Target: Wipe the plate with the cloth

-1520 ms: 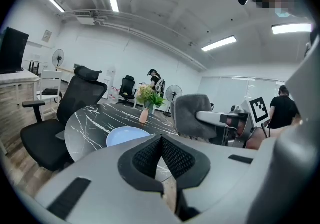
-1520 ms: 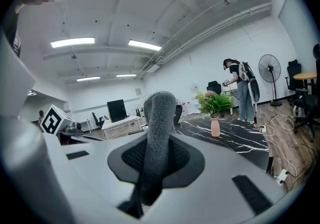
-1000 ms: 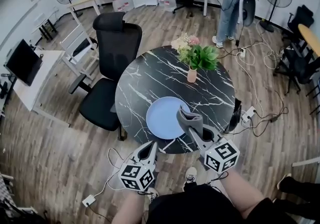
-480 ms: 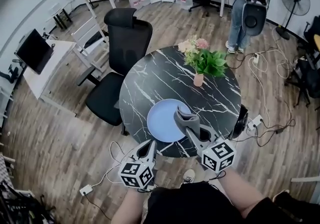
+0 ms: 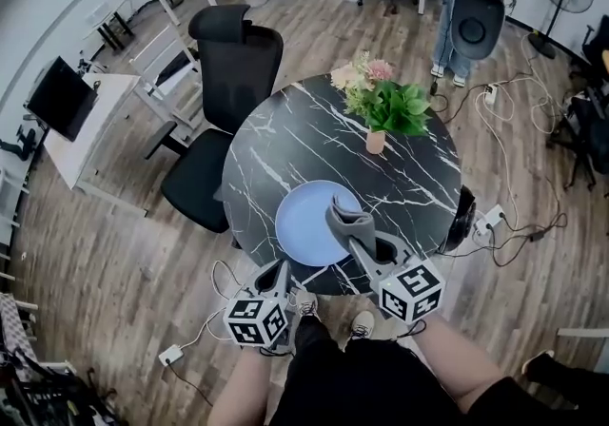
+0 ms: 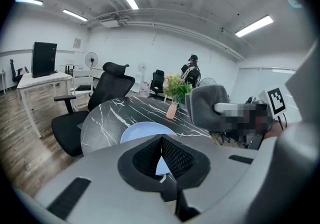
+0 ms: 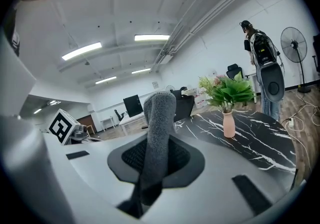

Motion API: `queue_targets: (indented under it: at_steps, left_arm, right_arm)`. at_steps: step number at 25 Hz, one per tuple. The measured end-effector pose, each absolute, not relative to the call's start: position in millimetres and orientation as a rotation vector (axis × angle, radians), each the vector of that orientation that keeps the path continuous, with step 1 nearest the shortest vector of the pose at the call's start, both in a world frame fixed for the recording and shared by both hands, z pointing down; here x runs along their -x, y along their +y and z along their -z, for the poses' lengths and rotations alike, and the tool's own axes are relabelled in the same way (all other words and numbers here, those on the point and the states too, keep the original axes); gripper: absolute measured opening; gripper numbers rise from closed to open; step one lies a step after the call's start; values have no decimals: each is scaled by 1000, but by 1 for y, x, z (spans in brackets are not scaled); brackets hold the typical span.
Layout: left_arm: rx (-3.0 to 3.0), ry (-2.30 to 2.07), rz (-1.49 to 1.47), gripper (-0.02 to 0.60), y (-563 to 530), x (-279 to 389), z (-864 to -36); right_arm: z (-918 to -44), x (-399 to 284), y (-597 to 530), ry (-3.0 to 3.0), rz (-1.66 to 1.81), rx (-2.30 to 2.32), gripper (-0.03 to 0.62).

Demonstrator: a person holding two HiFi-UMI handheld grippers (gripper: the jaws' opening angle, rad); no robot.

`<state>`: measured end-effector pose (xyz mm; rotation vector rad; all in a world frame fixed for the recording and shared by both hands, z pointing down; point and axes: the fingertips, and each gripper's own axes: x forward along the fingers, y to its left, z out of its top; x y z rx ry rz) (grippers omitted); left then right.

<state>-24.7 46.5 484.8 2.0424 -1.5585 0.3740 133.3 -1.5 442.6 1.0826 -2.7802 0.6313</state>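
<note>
The fingers of the right gripper (image 7: 155, 157) are pressing together on a grey cloth (image 7: 159, 118), and the cloth is standing up from between them as a thick folded roll. In the head view this right gripper (image 5: 356, 239) is reaching in from the near side of the desk (image 5: 285, 144), and the cloth (image 5: 344, 215) is hanging over the right part of the light blue plate (image 5: 304, 222); I cannot tell whether it is touching the plate. The fingers of the left gripper (image 6: 161, 155) are resting fully closed against each other with nothing between them, and the plate (image 6: 142, 132) is showing just behind them. In the head view the left gripper (image 5: 283, 268) is pointing toward the plate from the near edge of the desk, just beside the plate's rim. The plate is lying on the near half of the round black marble desk. Farther back, a small vase (image 5: 376, 142) with flowers is standing on the desk, and a black office chair (image 5: 224, 82) is standing at the desk's left side.
</note>
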Motion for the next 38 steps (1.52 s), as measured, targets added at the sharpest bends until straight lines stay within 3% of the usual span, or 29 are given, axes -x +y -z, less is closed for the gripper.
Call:
queue_targets:
  at_steps: [12,16,19,32,38]
  left_arm:
    - [-1907,-1506,-450,23,6,60,-549]
    - [-1823,-1490,-492,131,-3,78,-577]
    - [-1771,-1454,-507,146,-12,87,-597]
    - [-1671,-1266,-525,145,-41,91,-660]
    - [-1649,-1247,-501,98,-50,93,-668]
  right_arm:
    - [-475,-125,-27,-2672,-651,-1119,58]
    - [-488,-109,-36,-2640,-656,-1094,58]
    - [-499,-92,-43,-2617,-660,-1060,58]
    - [-558,-40,-49,-2482,-711,-920,58]
    - [-575,-26,-51,-2435,-718,-899,58]
